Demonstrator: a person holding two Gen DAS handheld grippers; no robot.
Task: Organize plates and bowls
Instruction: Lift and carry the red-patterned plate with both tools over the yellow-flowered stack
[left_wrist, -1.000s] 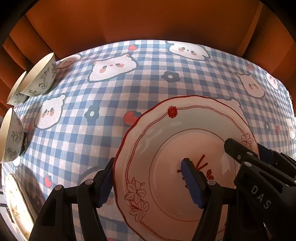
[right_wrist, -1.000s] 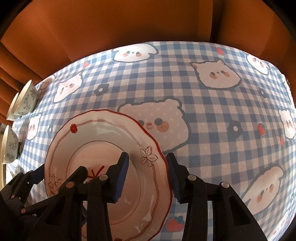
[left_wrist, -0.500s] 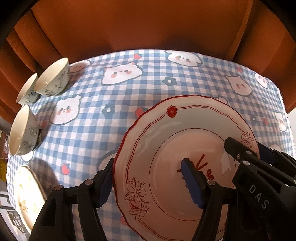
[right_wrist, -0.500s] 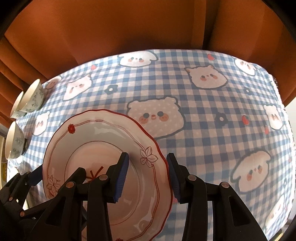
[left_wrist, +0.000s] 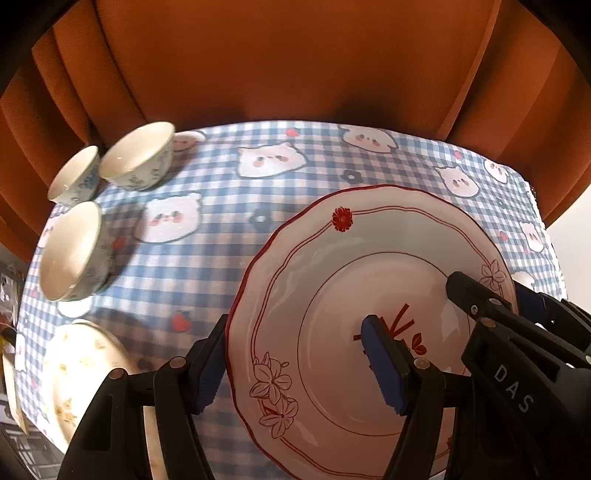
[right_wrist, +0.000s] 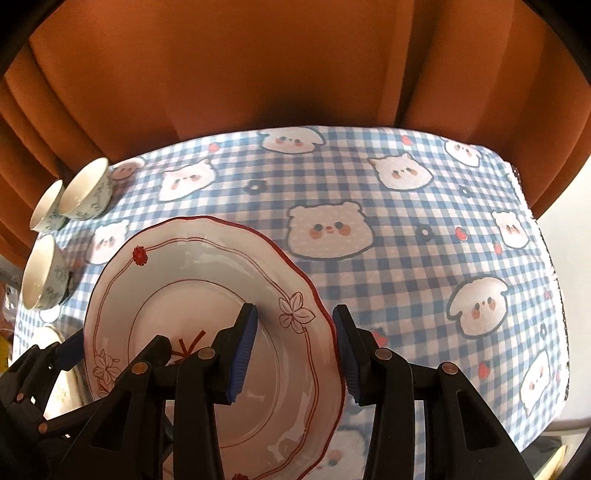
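A white plate with a red scalloped rim and flower prints (left_wrist: 332, 280) hangs above the table, carried between both grippers. My left gripper (left_wrist: 295, 350) is shut on its left rim, one blue pad under the edge and the other on the plate's inside. My right gripper (right_wrist: 294, 325) is shut on the right rim (right_wrist: 325, 317) in the same way. The plate (right_wrist: 192, 280) tilts slightly. Three floral bowls (left_wrist: 136, 155) (left_wrist: 75, 181) (left_wrist: 70, 251) sit at the table's far left.
A cream plate with yellow marks (left_wrist: 74, 373) lies at the near left of the blue checked tablecloth with bear faces (right_wrist: 406, 258). Orange curtains (right_wrist: 258, 74) hang behind the table. The table's right edge (right_wrist: 554, 280) drops off.
Both grippers have risen with the plate between them. The table looks farther below, and the bowls and the cream plate at the left have come into fuller view.
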